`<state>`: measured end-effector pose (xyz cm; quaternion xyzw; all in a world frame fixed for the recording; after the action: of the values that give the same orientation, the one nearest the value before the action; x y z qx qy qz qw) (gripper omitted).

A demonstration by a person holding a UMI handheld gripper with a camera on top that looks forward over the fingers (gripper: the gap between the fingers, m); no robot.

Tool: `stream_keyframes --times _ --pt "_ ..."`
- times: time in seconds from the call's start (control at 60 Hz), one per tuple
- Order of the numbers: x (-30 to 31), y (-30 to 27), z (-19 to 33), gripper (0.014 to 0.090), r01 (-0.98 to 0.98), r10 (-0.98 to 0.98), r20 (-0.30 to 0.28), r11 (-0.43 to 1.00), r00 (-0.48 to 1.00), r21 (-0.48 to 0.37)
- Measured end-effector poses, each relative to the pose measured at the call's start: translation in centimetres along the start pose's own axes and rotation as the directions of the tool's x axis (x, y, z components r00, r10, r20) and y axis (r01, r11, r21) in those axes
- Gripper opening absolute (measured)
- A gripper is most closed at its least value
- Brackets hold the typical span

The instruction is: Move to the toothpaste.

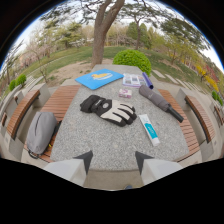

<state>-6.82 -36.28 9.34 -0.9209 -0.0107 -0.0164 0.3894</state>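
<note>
A white toothpaste tube (149, 129) with a teal label lies on the grey stone table (90, 137), ahead of my right finger and to the right of a black and white glove (110, 110). My gripper (113, 159) is open above the table's near edge. Its two dark fingertips (85, 159) stand well apart with nothing between them. The tube is a short way beyond them.
A blue book (99, 78), a small white box (131, 79), a purple pen (147, 80), a small pink item (125, 93) and a folded grey umbrella (159, 102) lie further back. Wooden benches (59, 102) flank the table; a grey backpack (41, 132) rests on the left one.
</note>
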Motion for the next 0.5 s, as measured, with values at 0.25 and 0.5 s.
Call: stream_keyframes --times 0.25,0.5 --pt "6.8 2.1 0.3 0.0843 -0.006 0.005 -0.059 1.0 0.998 -0.022" --pt "13.6 2.7 2.8 0.0845 -0.027 0.023 -0.076 0.998 0.997 -0.048"
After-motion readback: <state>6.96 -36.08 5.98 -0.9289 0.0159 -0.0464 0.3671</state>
